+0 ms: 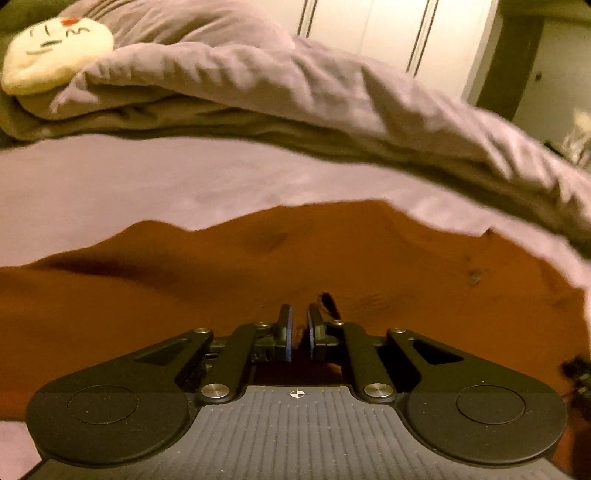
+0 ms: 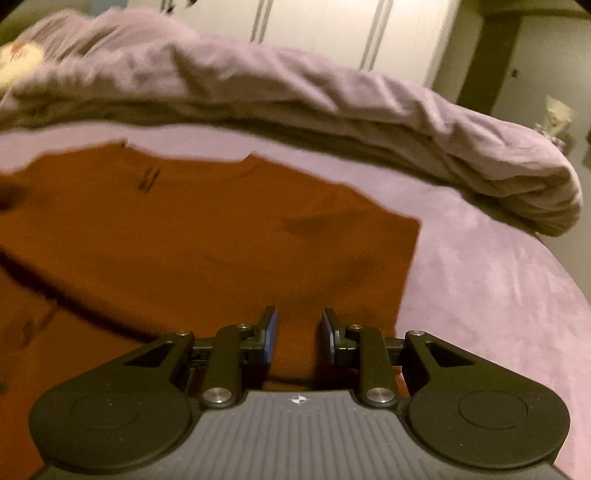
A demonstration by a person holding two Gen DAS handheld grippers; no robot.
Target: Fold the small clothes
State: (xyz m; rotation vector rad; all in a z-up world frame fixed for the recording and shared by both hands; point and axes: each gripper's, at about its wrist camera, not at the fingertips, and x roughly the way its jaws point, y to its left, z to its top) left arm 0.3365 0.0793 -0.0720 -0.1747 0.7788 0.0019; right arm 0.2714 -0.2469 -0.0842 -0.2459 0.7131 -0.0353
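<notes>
An orange T-shirt [image 1: 258,273] lies spread on a purple bed sheet [image 1: 110,184]. It also shows in the right wrist view [image 2: 221,236], with its neckline toward the far side. My left gripper [image 1: 298,314] sits low over the shirt, jaws nearly together, and a pinch of orange cloth shows between them. My right gripper [image 2: 298,317] hovers over the shirt near its right edge, jaws apart with nothing between them.
A rolled purple duvet [image 1: 295,92] lies across the far side of the bed, also in the right wrist view [image 2: 332,99]. A white plush toy [image 1: 55,51] rests at far left. White wardrobe doors [image 2: 332,29] stand behind. Bare sheet [image 2: 498,277] lies right of the shirt.
</notes>
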